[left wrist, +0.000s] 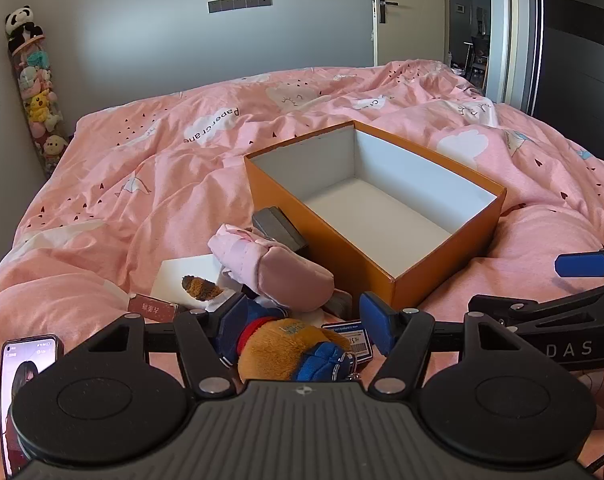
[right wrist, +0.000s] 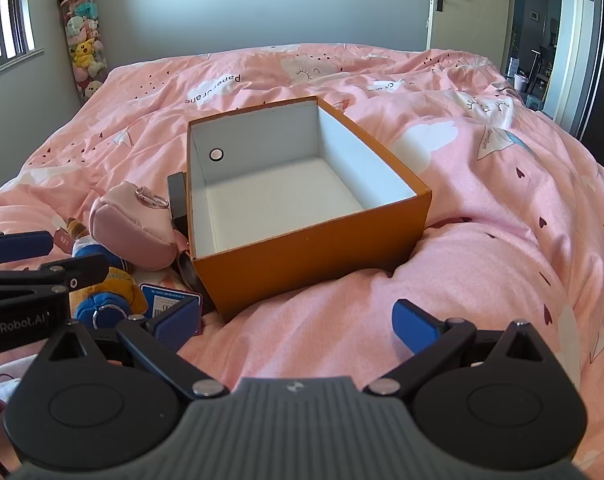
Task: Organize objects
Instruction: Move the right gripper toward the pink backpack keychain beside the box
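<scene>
At lower centre, the left gripper stands with its blue pads spread on either side of a brown plush toy, seemingly not touching it. Behind it lie a pink pouch and the orange box, on the pink duvet.

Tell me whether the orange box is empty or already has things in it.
Empty. The orange box has no lid, and both views show only its bare white floor and walls; the plush toy and pink pouch lie outside it.
</scene>
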`<state>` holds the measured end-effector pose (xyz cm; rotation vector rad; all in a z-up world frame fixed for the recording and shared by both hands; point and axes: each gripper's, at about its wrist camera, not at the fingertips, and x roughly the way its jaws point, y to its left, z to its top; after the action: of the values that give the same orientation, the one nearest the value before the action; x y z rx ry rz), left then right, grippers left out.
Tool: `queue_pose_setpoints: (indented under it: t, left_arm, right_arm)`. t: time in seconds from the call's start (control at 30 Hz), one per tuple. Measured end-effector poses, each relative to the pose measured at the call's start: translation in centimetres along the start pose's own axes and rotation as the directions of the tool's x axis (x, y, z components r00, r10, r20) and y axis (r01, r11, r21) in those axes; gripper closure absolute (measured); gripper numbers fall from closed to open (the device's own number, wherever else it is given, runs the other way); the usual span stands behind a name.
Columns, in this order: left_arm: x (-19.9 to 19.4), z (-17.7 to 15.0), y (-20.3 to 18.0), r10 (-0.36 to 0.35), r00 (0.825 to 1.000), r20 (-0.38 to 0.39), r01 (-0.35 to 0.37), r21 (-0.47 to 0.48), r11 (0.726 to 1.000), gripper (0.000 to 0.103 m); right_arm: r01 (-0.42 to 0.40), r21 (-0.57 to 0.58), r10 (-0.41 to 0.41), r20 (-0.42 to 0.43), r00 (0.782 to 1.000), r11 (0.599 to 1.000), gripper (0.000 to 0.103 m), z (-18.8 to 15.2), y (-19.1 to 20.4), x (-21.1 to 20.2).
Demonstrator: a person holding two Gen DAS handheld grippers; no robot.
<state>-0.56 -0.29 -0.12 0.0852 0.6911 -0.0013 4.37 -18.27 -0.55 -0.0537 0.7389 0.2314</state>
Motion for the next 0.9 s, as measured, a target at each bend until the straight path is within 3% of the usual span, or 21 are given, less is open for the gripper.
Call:
queue_pose_setpoints:
  t: [0.73, 0.9]
  left_arm:
    - [0.04, -0.06, 0.18, 0.006, 1.0, -0.016, -0.006, 0.004, 1.0, 0.027]
    - [-0.02, -0.03, 0.82, -0.064, 0.997, -0.032, 0.064, -0.006, 0.998, 0.027]
  right_arm:
    - [-0.005, -0.027, 0.004, -0.016, 1.0, 1.0, 0.001, 0.04, 0.61, 0.04]
    - [-0.032, -0.031, 0.031, -0.03, 0.999, 0.999, 0.001, 0.37, 0.62, 0.41]
